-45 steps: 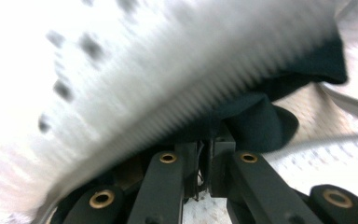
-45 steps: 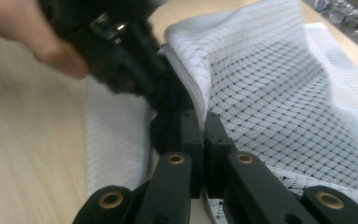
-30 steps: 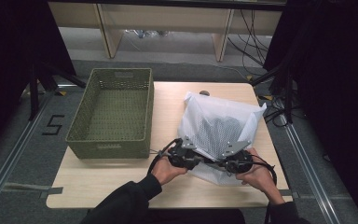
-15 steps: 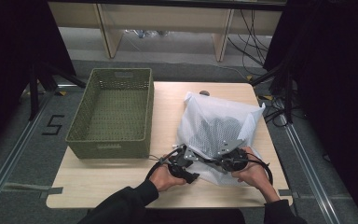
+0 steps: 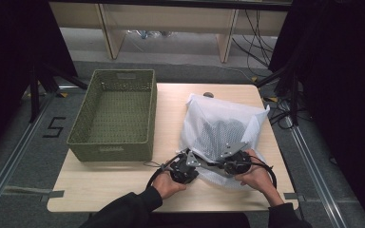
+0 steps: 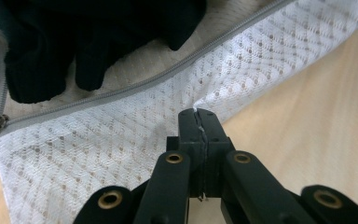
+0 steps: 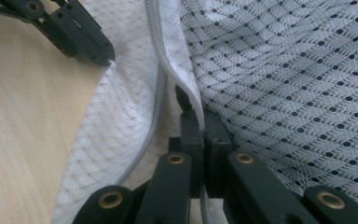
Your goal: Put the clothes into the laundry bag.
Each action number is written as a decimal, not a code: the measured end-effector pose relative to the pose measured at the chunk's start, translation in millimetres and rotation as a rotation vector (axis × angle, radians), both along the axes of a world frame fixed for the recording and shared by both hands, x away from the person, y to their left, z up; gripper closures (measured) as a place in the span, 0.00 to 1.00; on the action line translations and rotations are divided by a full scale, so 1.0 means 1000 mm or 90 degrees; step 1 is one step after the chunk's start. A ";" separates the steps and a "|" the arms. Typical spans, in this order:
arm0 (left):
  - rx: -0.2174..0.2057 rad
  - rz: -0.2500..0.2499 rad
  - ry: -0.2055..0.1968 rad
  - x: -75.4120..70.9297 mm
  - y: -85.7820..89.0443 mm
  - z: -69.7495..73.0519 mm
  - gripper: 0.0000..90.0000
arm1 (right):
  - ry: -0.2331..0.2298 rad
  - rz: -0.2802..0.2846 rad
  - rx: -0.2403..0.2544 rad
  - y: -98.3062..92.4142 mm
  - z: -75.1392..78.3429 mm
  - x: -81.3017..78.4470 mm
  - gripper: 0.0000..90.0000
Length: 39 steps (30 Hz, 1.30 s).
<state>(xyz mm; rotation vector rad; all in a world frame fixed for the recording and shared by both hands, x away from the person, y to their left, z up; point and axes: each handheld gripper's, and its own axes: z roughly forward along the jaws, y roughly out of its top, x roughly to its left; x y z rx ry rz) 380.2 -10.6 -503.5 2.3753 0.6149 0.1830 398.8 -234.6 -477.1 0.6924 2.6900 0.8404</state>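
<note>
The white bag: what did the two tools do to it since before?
The left tool has just closed, pinching the near edge of the white mesh bag. The right tool stayed clamped on the bag's zipper edge. Bag and green basket stayed put.

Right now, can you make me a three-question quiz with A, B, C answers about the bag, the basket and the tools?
1. Where is the green basket?
A. left of the white mesh bag
B. on top of the bag
C. on the floor

2. What colour are the clothes in the bag?
A. red
B. black
C. yellow

3. What is the left tool doing?
A. lying open on the table
B. holding the basket
C. pinching the bag's mesh

Answers: 1 A, the high view shows basket and bag side by side; 2 B, dark cloth shows at the open zipper; 3 C, its jaws have just closed on the mesh.
</note>
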 end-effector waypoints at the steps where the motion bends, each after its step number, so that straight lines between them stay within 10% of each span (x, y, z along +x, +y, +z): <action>1: -0.002 0.000 0.006 0.001 0.002 0.000 0.99 | 0.000 -0.001 -0.002 0.001 -0.001 0.000 1.00; 26: -0.029 -0.015 0.033 -0.017 -0.009 -0.002 0.99 | -0.115 -0.117 -0.030 0.006 -0.010 0.066 1.00; 39: -0.095 0.008 0.061 -0.021 -0.012 -0.003 0.94 | -0.122 -0.045 -0.010 0.001 0.016 0.030 1.00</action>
